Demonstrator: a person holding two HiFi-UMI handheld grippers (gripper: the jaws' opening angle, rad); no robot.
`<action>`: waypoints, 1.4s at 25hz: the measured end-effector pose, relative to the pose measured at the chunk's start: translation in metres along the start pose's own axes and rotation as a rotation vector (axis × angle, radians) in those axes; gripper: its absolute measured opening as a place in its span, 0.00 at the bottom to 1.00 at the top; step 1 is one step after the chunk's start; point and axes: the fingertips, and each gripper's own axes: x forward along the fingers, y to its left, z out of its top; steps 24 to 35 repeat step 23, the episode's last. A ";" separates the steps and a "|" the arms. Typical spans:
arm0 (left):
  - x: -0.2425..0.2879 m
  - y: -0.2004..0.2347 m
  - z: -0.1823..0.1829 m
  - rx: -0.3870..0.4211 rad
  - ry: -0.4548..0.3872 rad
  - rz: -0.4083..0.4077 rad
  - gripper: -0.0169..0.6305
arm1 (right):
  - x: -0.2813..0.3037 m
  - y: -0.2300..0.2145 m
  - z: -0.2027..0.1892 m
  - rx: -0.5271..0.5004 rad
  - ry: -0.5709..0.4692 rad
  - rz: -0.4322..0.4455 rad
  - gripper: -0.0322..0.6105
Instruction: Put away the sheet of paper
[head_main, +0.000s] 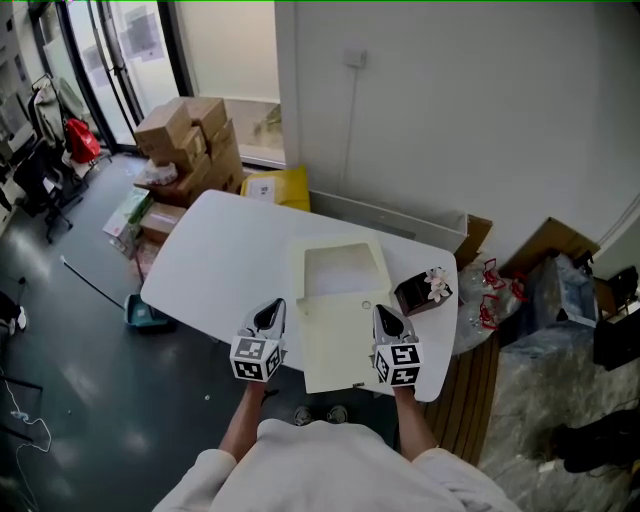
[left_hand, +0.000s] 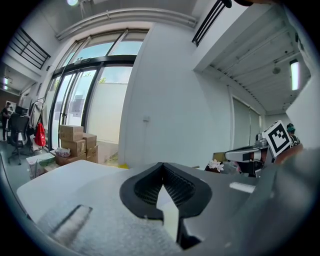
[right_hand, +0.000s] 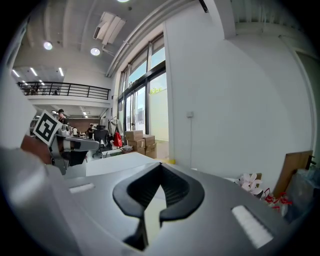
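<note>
Sitting on the floor at the far left are brown boxes (head_main: 185, 140). Next comes the white desk (head_main: 220, 250). The left tool (head_main: 270, 312) hangs over it, closed, with nothing in it. Just beside it, the sheet of paper (head_main: 335, 350) lies flat on the desk by the near edge. The right tool (head_main: 388, 320) is over the sheet's right side, closed too. A small brown box (head_main: 415, 295) with a flower (head_main: 437, 283) stands at the right.
</note>
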 end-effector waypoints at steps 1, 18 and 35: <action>0.000 -0.001 0.000 0.001 0.001 0.000 0.03 | -0.001 0.000 0.001 0.000 -0.001 0.001 0.05; 0.006 -0.011 0.002 0.002 -0.003 -0.001 0.03 | -0.002 -0.007 0.003 0.004 -0.007 -0.004 0.05; 0.009 -0.012 -0.001 0.002 0.002 -0.002 0.03 | 0.001 -0.009 0.003 0.002 -0.008 -0.001 0.05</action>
